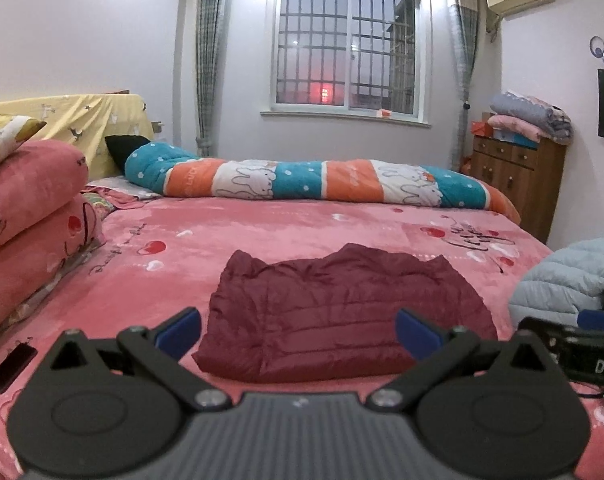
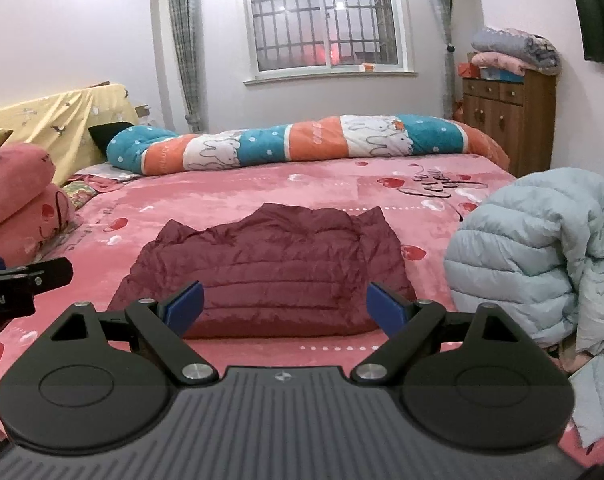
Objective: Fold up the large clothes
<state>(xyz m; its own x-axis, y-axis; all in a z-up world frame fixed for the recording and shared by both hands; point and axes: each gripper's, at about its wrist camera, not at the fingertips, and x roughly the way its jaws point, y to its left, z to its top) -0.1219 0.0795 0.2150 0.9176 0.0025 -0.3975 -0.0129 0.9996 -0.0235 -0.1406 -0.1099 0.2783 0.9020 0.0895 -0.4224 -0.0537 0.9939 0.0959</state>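
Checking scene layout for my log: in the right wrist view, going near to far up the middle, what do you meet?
Right gripper → maroon jacket → pink bedspread → rolled quilt → window.

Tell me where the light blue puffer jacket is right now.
The light blue puffer jacket lies bunched at the bed's right edge, right of the folded maroon jacket, in front of the wooden dresser.

Both wrist cameras sit low at the bed's (image 1: pixel 302 224) near edge, facing the barred window (image 1: pixel 348 46). Both share the folded maroon jacket (image 2: pixel 269 268) at lower centre, close ahead.
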